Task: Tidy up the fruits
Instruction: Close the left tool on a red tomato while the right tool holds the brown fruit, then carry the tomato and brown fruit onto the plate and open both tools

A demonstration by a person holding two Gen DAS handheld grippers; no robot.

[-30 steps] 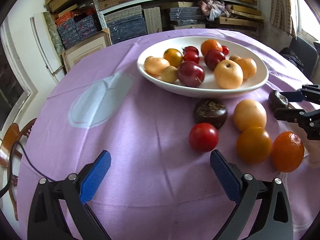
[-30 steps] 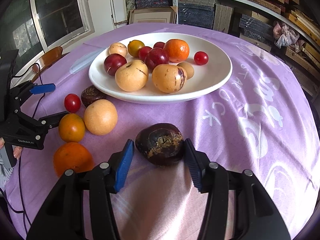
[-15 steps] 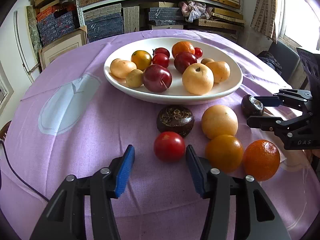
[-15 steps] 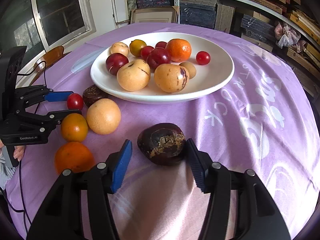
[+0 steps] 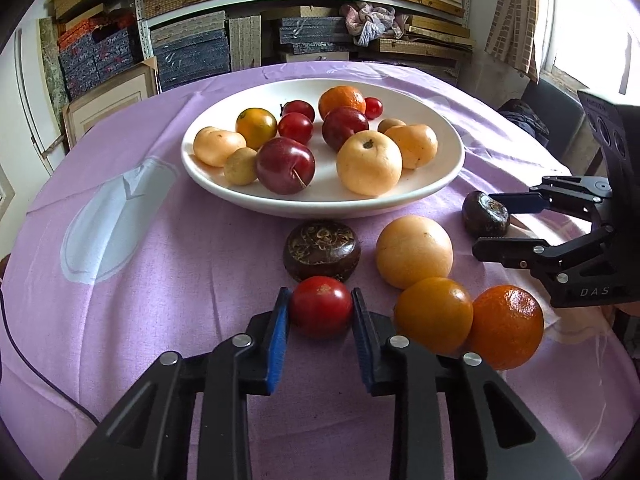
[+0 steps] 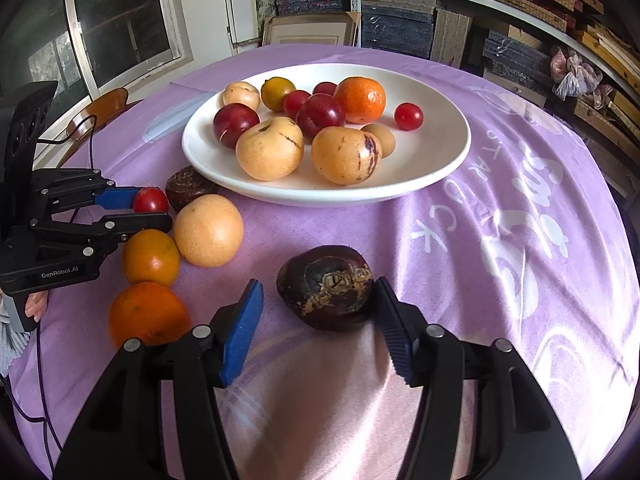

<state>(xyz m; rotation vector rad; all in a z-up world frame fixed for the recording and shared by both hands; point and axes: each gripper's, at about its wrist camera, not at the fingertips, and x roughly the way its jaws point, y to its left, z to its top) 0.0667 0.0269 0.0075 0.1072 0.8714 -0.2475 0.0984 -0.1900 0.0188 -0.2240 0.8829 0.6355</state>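
The left gripper has its blue pads clenched on a small red tomato, which sits on the purple tablecloth just in front of the near rim of the white bowl; the pads press it from either side at mid-height, a sensible hold for something so round and smooth, since a lower bite would squirt it forward. It has not left the cloth as far as I can see. Right behind it lies a dark brown, flattened fruit, almost touching, so a straight lift seems wiser than a drag. Off to the side, the right gripper straddles a second dark fruit nearer the table's edge: one pad looks to rest against its flank, the other stands clear with a gap, so I would call those tongs released, not gripping. Between the two hands a pale yellow fruit and two oranges wait in a cluster, touching one another. The bowl already holds plums, tomatoes, pears and a mandarin, crowded toward its far half, leaving bare white at the near rim, likely the easiest spot to drop the tomato. Five pieces remain outside, so the sorting is partway through.
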